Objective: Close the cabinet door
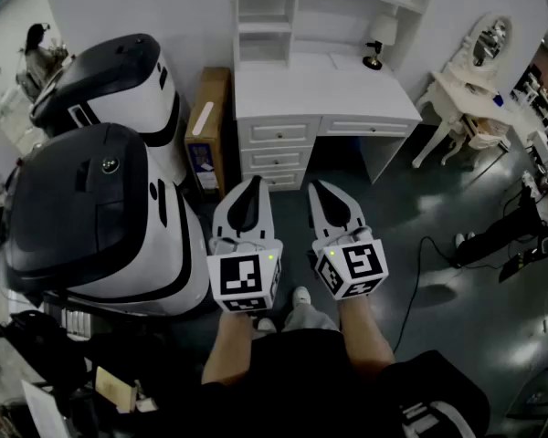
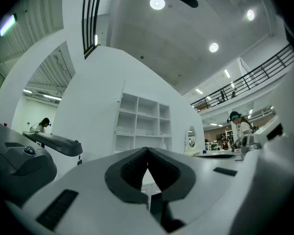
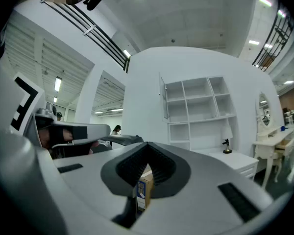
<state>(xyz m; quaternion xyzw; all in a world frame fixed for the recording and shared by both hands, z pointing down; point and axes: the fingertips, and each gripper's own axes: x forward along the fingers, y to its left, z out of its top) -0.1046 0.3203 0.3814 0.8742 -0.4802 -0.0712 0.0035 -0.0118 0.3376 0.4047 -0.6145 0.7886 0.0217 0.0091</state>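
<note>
Door: the door (image 3: 162, 98) hangs at the left edge of the hutch (image 3: 198, 106) above the desk (image 1: 329, 89). It is swung out, seen edge-on, and well apart from both grippers.
Left gripper (image 1: 248, 188): clenched, with the tips meeting and nothing between them.
Right gripper (image 1: 324, 190): also clenched and empty, held beside the left one in front of the person.
Stage: judging from the gap to the desk, the approach is not yet made and the door is untouched.
Risk, contact: closed tips give a narrow pushing point. Off the panel's face, they may slide past its thin edge and hit the shelves.
Risk, hinge: a push close to the hinge side would barely turn the door and could strain it.
Risk, force: too hard a shove may bounce the door back open.
Risk, reach: the door sits high behind the desktop, so leaning in could bump the desk front.
Risk, path: the box (image 1: 208, 126) and the machine (image 1: 100, 208) crowd the left, and a cable (image 1: 420, 254) lies on the floor at right.
</note>
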